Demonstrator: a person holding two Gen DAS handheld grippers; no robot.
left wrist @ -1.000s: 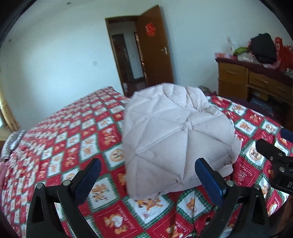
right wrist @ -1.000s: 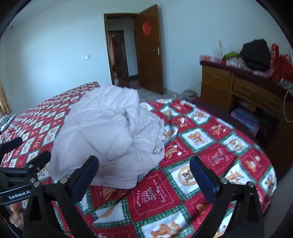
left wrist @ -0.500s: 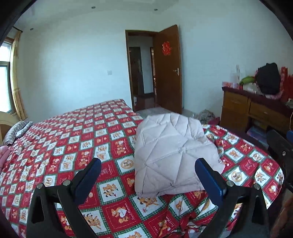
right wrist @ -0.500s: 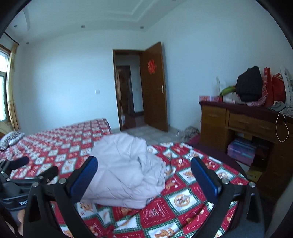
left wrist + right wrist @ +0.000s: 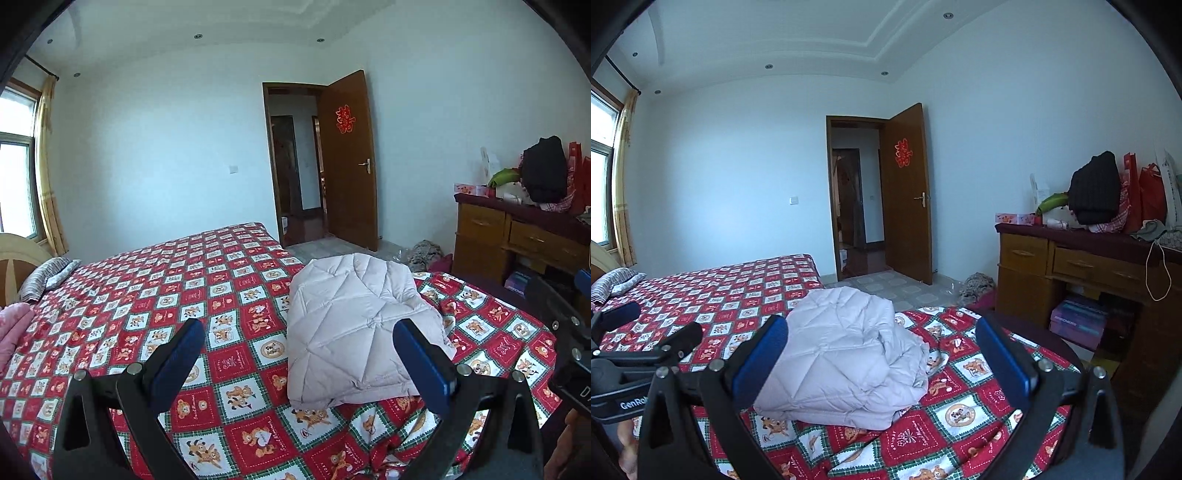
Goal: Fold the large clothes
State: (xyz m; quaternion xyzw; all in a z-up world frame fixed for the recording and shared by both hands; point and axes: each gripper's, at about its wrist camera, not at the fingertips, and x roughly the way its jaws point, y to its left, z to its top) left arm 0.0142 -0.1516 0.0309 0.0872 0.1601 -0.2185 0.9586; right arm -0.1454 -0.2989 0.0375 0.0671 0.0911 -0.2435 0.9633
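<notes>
A pale quilted down jacket [image 5: 354, 325] lies folded into a thick bundle near the foot corner of the bed [image 5: 166, 288], which wears a red, white and green checked cover. In the right wrist view the same jacket [image 5: 846, 350] shows its bunched edge on the right. My left gripper [image 5: 299, 354] hangs open above the bed's near edge, well short of the jacket, holding nothing. My right gripper [image 5: 882, 354] is open too and empty, pulled back from the bundle. The left gripper's body [image 5: 635, 369] shows at the left of the right wrist view.
A wooden dresser [image 5: 1082, 266] piled with a black garment [image 5: 1095, 192] and red bags stands on the right. An open brown door [image 5: 347, 158] leads out beyond the bed. A striped pillow [image 5: 48, 277] and pink cloth [image 5: 11, 332] lie at the bed's left end.
Both grippers have drawn back and risen away from the folded jacket, which now looks smaller and lies untouched. Both stayed open throughout.
</notes>
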